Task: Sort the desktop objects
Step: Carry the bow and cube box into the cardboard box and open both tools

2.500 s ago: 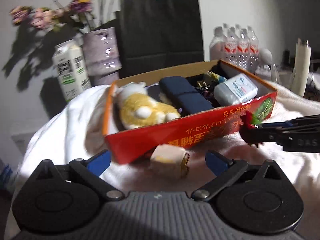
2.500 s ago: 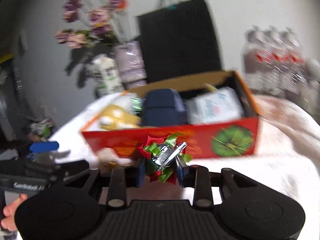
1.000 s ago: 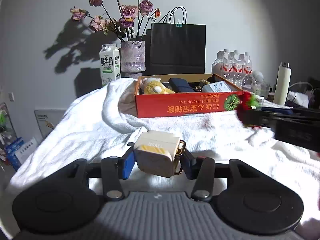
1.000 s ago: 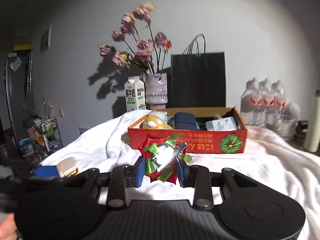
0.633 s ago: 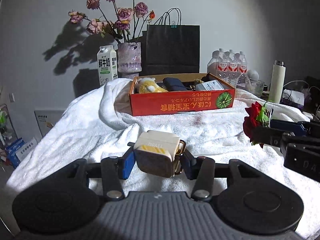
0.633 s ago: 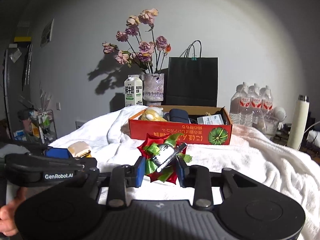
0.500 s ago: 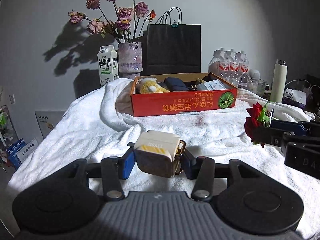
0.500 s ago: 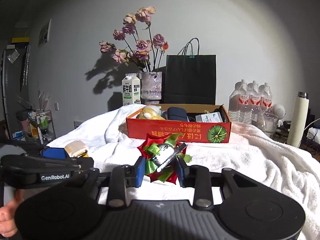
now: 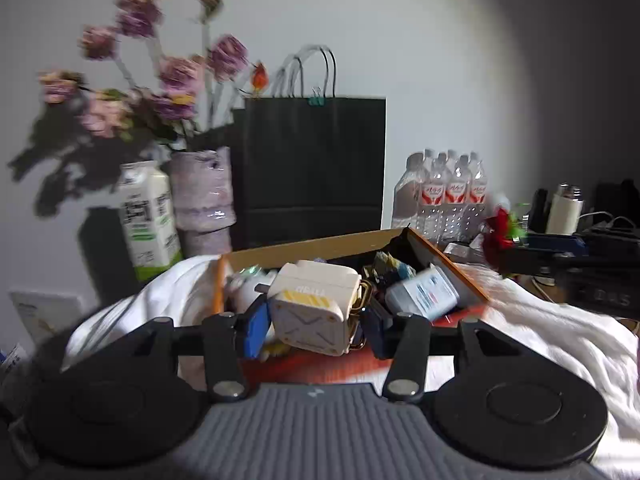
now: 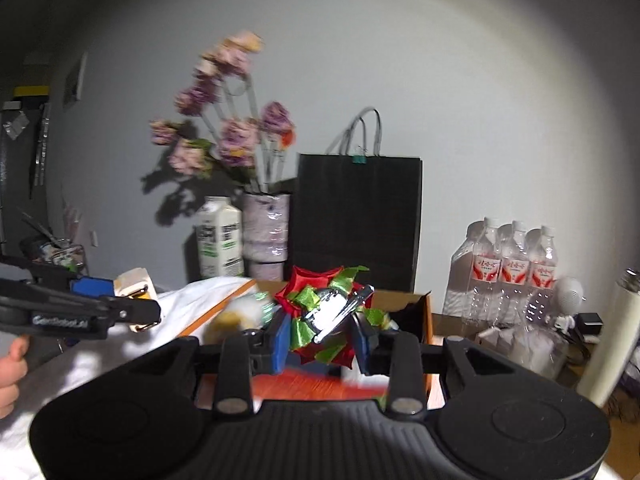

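Here the left gripper (image 9: 314, 322) jaws clamp a boxy cream case (image 9: 312, 306), right gripper (image 10: 320, 338) jaws perhaps a crinkly foil bow (image 10: 320, 312).

**Dim room behind a towel-covered table**

A plain pale wall (image 10: 440, 100) is filling the space beyond the jaws, brightest at its middle and fading to dark at the edges. Ahead and left of them, a vase of pink and purple flowers (image 10: 224, 136) is casting a shadow on the wall, beside a milk carton (image 10: 219, 242). A black paper bag (image 10: 358, 220) is standing straight ahead; water bottles (image 10: 508, 268) are clustering to the right. A white towel (image 9: 560, 332) is covering the table.
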Demonstrator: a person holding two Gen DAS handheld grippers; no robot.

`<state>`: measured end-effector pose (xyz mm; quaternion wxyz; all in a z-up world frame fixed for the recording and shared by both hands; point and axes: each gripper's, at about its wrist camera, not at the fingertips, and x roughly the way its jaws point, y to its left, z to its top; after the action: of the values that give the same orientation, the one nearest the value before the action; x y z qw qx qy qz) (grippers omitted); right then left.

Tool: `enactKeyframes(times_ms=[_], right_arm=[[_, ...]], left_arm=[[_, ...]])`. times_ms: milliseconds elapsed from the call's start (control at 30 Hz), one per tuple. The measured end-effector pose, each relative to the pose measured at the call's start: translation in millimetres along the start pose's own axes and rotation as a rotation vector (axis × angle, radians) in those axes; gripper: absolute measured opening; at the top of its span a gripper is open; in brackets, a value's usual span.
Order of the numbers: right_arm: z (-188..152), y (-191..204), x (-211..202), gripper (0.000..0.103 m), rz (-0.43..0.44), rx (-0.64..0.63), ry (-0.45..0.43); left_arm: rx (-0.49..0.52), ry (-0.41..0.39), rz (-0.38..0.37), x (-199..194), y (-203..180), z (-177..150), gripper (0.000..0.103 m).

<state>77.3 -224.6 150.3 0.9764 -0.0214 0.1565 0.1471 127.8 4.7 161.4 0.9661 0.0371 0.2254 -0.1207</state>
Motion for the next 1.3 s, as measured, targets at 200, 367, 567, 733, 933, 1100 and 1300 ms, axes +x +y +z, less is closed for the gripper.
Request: enactKeyframes(times_ms=[200,367,567,733,933,1100,1300], right_arm=[[42.2,-63.3,127.7,0.031,0.021,0.156,0.212],[44.2,-85.1,217.1,0.031,-0.066,0.109,0.369],[34.5,-89.0,274.5,0.047,-0.142,-0.003,0.471],[41.8,-90.4,271.7,0.060,-0.142,0.005,0.434],[60.7,-82.4,249.6,0.072,-0.111,0.038,0.414],[74.8,-62.6,217.7,0.081,-0.085,0.013,0.406],[84.0,-41.8,172.5,0.086,-0.063,0.036,0.426]], left_arm=[[0.033,0.157,0.011,134.0,-8.9,52.7,0.050],[0.026,0.257,-0.018,224.9,-16.1,68.2,0.050],[0.010,0.274,-0.014,272.0,-19.0,71.4,0.060],[0.003,0.232,-0.029,260.0,-8.3,78.2,0.063],[-0.025,0.293,0.051,230.6,4.7,85.3,0.073],[-0.070,0.391,0.109,198.6,19.0,82.9,0.079],[-0.013,0.403,0.139,139.2,19.9,58.8,0.089]])
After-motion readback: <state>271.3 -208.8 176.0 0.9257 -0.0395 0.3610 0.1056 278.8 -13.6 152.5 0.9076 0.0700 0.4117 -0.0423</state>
